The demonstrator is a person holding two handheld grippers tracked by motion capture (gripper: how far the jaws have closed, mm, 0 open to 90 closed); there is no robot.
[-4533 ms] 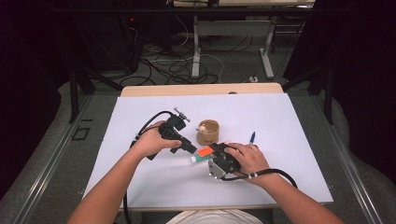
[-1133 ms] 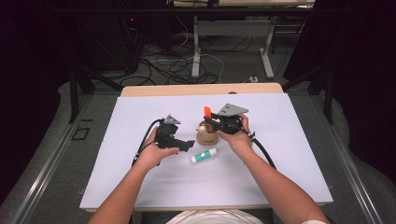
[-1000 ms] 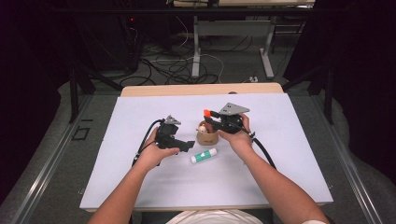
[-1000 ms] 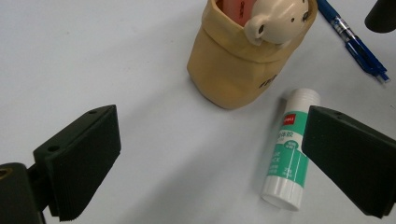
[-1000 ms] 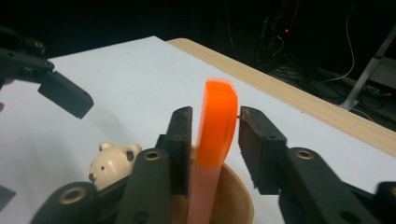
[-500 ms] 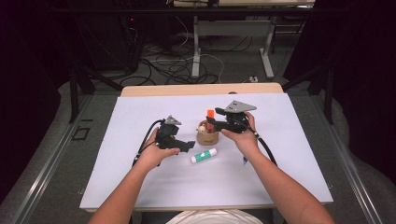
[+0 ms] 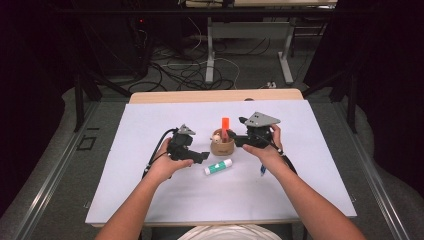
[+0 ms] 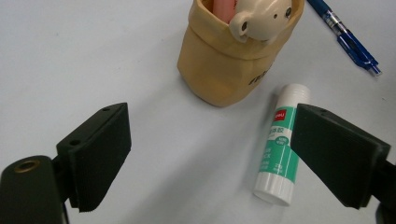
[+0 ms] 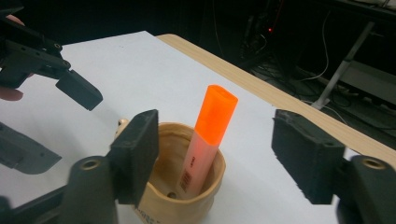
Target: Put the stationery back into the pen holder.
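My right gripper (image 9: 219, 158) has just been opening; its fingers (image 9: 137, 149) stand apart on either side of the orange highlighter (image 9: 208, 135), not touching it. The highlighter stands tilted in the tan cup (image 7: 222, 145) on the white tabletop (image 7: 150, 200). My left gripper (image 8: 210, 158) is open, closing slightly, with nothing between its fingers; the glue stick (image 8: 279, 144) lies just beside the cup.
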